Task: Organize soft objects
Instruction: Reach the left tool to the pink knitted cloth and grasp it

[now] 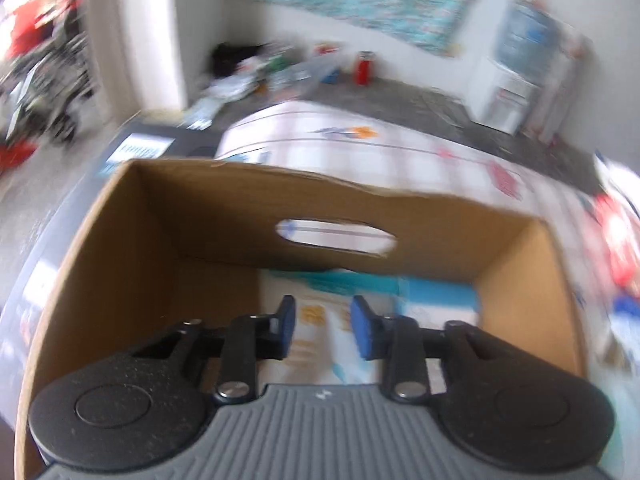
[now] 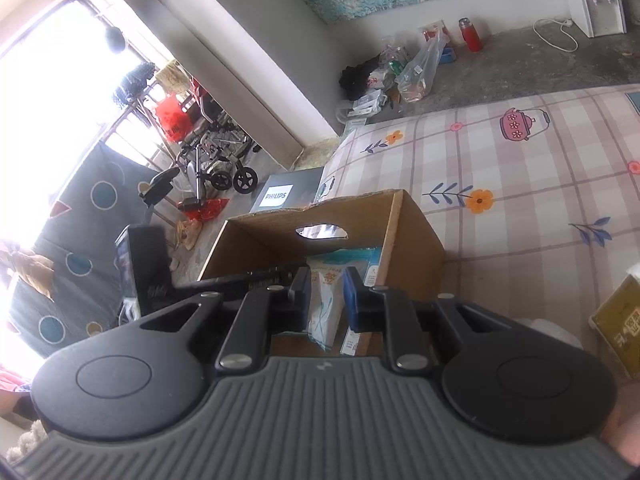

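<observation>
The right claw (image 2: 327, 300) is clenched on a soft pack (image 2: 326, 304) of white plastic with teal print, and holds it just above the near rim of the box (image 2: 416, 240), which sits on the bed (image 2: 520, 168). The step in hand looks like dropping this pack into the box. To do it well, the claw should carry the pack fully past the near rim and lower it toward the box floor before letting go, so that the limp wrapper does not catch on the cardboard edge or fold over it.

The left claw (image 1: 323, 328) hangs inside the box with its pads apart and nothing between them. It should draw clear of the box so the two claws do not meet.

The box is open-topped, with a handle slot (image 1: 336, 237) in its far wall. On its floor lie packs (image 1: 436, 300) in white and teal; blur hides how many. The left part of the floor is bare cardboard, so the new pack would sit best there. Beside the box, on the bed, a yellow pack (image 2: 616, 320) waits.
</observation>
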The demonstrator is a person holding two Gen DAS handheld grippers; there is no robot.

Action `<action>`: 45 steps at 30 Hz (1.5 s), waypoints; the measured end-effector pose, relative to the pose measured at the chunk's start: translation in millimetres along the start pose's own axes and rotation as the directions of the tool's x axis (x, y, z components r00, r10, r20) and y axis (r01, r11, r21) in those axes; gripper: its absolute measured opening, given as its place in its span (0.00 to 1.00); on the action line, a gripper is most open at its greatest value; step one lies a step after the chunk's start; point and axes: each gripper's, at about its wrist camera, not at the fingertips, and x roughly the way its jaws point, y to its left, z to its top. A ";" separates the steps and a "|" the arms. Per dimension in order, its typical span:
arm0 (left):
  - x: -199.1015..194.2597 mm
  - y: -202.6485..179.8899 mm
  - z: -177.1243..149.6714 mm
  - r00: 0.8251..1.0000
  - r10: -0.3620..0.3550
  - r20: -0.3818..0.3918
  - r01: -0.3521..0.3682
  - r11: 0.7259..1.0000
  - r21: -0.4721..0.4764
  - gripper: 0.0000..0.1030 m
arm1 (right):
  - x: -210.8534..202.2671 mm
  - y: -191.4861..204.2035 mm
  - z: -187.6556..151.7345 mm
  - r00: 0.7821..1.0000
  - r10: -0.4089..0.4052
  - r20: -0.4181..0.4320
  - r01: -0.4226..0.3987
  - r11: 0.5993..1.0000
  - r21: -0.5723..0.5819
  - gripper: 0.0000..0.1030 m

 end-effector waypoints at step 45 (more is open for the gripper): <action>-138.3 -350.1 -247.6 0.743 -0.668 -0.041 0.486 0.497 0.719 0.87 | -341.9 -232.0 -200.0 0.820 -0.494 0.291 0.305 0.806 0.508 0.54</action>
